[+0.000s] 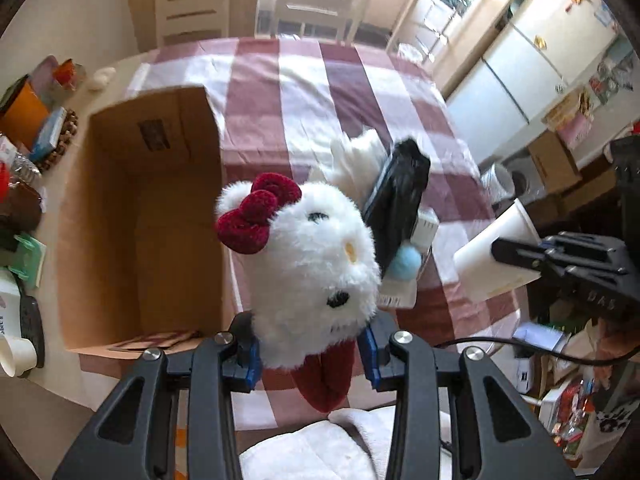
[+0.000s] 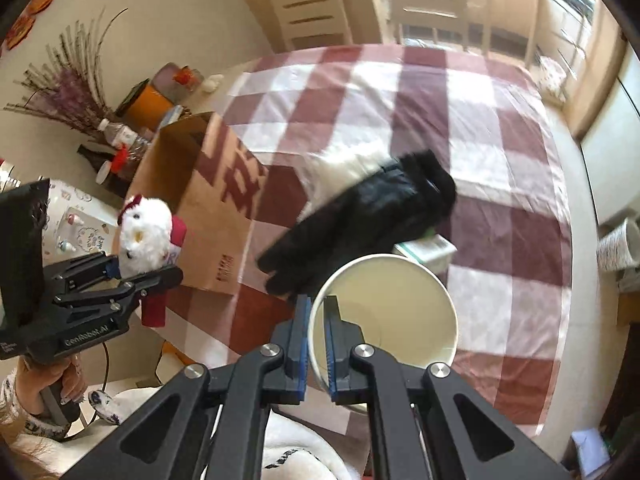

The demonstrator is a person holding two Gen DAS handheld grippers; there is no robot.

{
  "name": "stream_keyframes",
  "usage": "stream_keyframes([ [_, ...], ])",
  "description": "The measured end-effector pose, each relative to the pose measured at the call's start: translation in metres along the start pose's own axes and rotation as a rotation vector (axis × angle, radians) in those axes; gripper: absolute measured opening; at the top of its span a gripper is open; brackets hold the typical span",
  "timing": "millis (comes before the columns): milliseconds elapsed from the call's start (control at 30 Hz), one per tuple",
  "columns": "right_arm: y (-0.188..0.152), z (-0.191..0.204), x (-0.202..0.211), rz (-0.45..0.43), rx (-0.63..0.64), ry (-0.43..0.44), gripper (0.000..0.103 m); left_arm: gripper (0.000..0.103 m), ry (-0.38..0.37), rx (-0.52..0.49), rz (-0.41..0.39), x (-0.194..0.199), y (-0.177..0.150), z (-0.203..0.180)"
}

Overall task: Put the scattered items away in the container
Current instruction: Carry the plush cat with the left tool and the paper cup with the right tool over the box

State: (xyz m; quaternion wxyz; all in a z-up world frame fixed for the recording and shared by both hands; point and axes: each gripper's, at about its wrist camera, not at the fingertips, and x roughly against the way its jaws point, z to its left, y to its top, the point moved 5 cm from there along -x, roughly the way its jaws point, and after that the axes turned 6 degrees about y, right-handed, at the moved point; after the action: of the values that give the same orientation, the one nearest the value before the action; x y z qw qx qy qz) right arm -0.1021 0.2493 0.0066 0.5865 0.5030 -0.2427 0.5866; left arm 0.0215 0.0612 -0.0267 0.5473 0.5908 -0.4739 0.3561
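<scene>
Left hand-held gripper (image 1: 310,354) clamped on plush cat (image 1: 308,256); right hand-held gripper (image 2: 318,334) pinching paper cup (image 2: 390,322) rim; cardboard box (image 1: 140,216) left, seemingly empty.

Beyond the checked tablecloth (image 2: 400,92), by the table's left edge, stand dried flowers (image 2: 68,88), a plastic bottle (image 2: 120,136) (lying tilted) and an orange jar (image 2: 150,106), with chairs (image 2: 432,0) at the far edge.

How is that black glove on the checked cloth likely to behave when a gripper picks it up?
The black glove lies limp across the checked tablecloth, so it will probably droop from wherever it is pinched. Its furry cuff suggests soft, compressible fabric, likely light. It overlaps a small white box, which may shift as it lifts.
</scene>
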Motion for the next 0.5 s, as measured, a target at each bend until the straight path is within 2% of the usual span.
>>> stream_keyframes([
  [500,0.059,0.09,-0.004,-0.02,0.199,0.069,0.007,0.039,0.056,0.126,-0.128,0.061,0.03,0.076],
])
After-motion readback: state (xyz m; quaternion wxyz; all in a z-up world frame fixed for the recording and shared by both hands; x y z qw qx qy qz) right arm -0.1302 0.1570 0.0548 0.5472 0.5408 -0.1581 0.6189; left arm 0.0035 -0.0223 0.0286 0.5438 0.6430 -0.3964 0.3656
